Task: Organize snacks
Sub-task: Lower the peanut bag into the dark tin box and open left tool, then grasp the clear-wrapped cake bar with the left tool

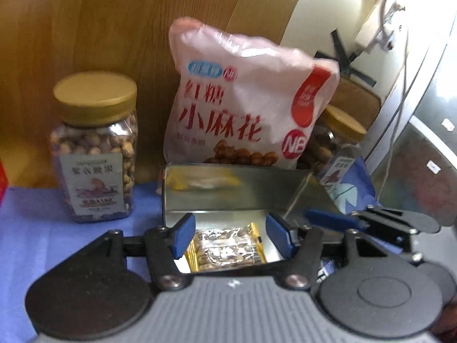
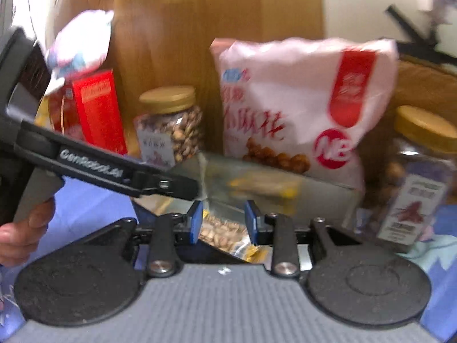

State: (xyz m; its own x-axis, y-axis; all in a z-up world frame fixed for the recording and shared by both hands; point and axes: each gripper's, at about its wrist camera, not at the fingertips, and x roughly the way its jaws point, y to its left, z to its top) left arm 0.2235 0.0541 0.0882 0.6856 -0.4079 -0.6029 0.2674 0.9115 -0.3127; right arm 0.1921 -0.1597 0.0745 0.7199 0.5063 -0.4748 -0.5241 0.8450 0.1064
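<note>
1. Nearest the left wrist lens: left gripper (image 1: 230, 235), blue fingers (image 1: 182, 235) spread wide over the open metal tin (image 1: 237, 191), pinching nothing.
2. Inside the tin, between those fingers: gold-edged snack packet (image 1: 225, 247), lying flat on the bottom.
3. Left of the tin: nut jar (image 1: 95, 145) with gold lid, upright on the blue cloth (image 1: 42, 228), apart from the tin.
4. Behind the tin: pink snack bag (image 1: 245, 103), leaning against the wooden panel (image 1: 114, 14).
5. Right of the tin: second gold-lidded jar (image 1: 337, 143), partly hidden by the bag, with a blue packet (image 1: 354, 188) in front of it.
6. Right edge of the tin: right gripper (image 2: 223, 221), fingers parted over the tin, nothing between them; snack packets below.
7. Far left of the tin, right wrist view: red box (image 2: 98, 111), upright, blurred.
</note>
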